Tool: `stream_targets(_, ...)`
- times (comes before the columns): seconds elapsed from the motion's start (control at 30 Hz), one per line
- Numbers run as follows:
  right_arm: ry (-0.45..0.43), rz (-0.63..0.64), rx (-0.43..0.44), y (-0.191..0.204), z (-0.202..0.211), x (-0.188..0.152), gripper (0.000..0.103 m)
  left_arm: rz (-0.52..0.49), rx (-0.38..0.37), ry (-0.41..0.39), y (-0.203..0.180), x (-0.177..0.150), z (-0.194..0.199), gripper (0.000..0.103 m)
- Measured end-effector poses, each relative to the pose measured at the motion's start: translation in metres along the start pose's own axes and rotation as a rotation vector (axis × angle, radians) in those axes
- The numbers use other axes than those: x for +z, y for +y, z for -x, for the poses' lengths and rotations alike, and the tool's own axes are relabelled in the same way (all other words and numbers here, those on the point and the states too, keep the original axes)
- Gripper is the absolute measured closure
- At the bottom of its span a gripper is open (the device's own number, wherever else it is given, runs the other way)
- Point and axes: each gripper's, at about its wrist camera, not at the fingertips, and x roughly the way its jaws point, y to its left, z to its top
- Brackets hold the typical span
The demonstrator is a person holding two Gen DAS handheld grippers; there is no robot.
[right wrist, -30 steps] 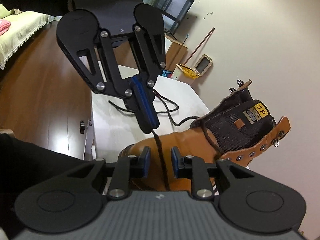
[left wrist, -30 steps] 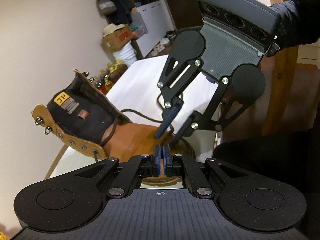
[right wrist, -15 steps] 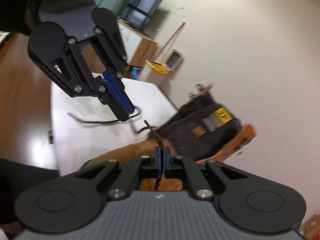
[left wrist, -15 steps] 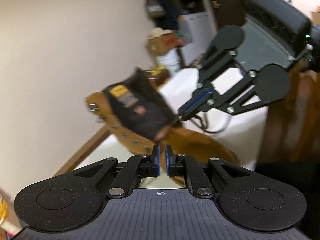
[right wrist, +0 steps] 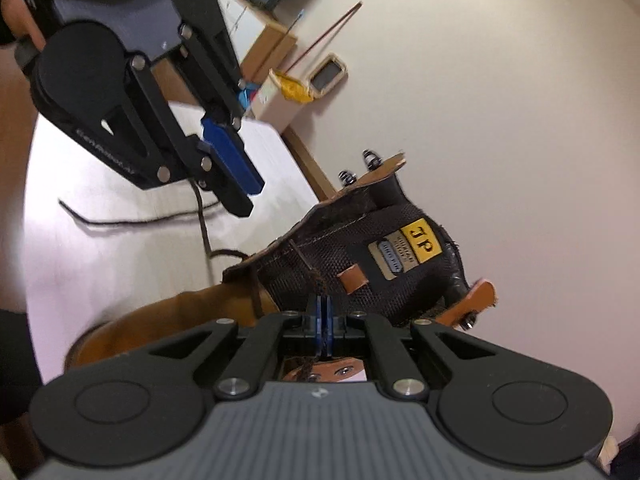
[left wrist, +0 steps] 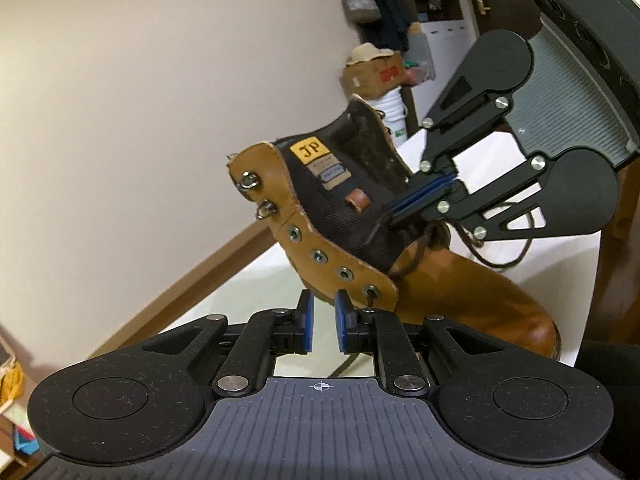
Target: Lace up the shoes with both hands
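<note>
Boot (left wrist: pixel 440 292) of tan leather lies on your white bench (left wrist: pixel 248 280), its toe toward you and its dark tongue (left wrist: pixel 344 200) with the yellow JP label raised toward the wall. Your right claw (right wrist: pixel 322 320) is pinched tight on the dark brown lace (right wrist: pixel 314 280); the lace's stiff tip pokes out just past the blue pads and rests against the mesh of the tongue. From the left camera you see that same claw (left wrist: pixel 420 200) clamped beside the tongue, above the toe side of the eyelet row. Your left claw (left wrist: pixel 321 322) has its jaws opening, with a narrow gap between the blue pads (left wrist: pixel 307 320) and nothing between them; it hovers just beside the lowest eyelet (left wrist: pixel 371 291) on the near flap. More of the lace (right wrist: pixel 152 222) trails loose across the bench behind the boot. Two metal hooks (left wrist: pixel 256 196) stand at the top of the near flap, with four round eyelets below them.
</note>
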Motion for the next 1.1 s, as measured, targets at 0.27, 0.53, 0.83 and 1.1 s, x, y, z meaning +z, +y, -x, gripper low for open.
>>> stream_targets(0.27, 0.071, 0.136, -0.057, 0.019, -0.009, 0.010, 0.099, 0.027, -0.017, -0.028, 0.010, -0.006, 0.005, 0.089)
stream_targets(0.53, 0.090, 0.170, -0.059, 0.025, -0.011, 0.017, 0.099, 0.047, -0.029, -0.034, 0.015, -0.012, 0.007, 0.089)
stream_targets(0.83, 0.054, 0.144, -0.019, 0.025, 0.005, 0.021, 0.099, 0.043, -0.038, -0.046, 0.016, -0.014, 0.006, 0.089)
stream_targets(1.1, 0.044, 0.183, -0.007, 0.026, 0.014, 0.020, 0.099, -0.042, -0.050, -0.036, 0.005, -0.009, -0.007, 0.088)
